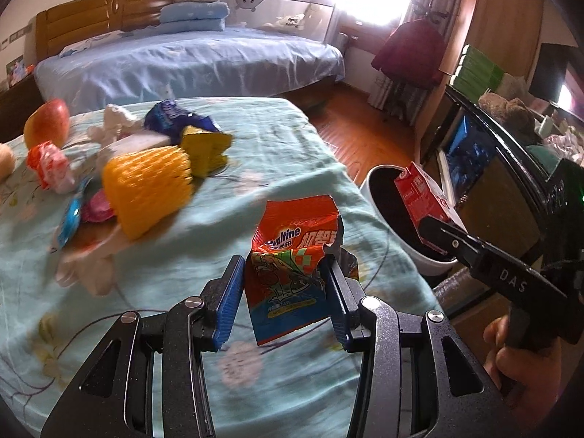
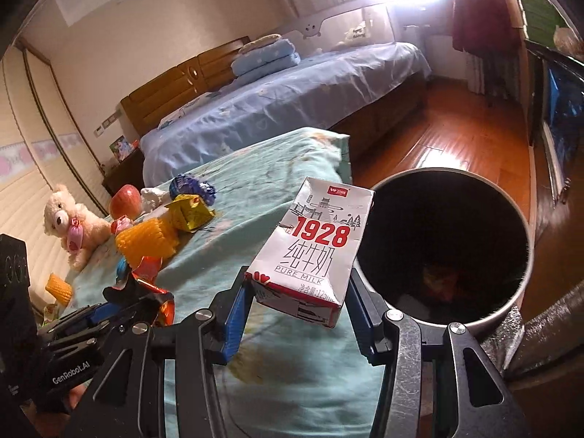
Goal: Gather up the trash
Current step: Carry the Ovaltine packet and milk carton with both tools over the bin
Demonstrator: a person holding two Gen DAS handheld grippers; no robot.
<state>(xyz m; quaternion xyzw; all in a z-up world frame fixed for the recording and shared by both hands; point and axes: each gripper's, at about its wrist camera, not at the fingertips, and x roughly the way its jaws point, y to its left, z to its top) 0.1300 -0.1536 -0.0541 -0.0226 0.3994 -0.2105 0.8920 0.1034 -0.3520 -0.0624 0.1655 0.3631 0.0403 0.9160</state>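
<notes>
Left gripper (image 1: 286,288) angled downward, jaws clamped on an orange snack wrapper (image 1: 295,252), right gripper (image 2: 297,303) angled downward, jaws clamped on a milk carton (image 2: 314,252), bare hand (image 1: 522,361) gripping its handle

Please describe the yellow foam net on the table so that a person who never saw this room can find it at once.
Look at the table with the pale green flowered cloth, which stands before the blue bed. In the heap of rubbish beside the red apple lies the yellow foam net. Only it is a soft tube with a mesh surface; its neighbours are shiny printed wrappers.
</notes>
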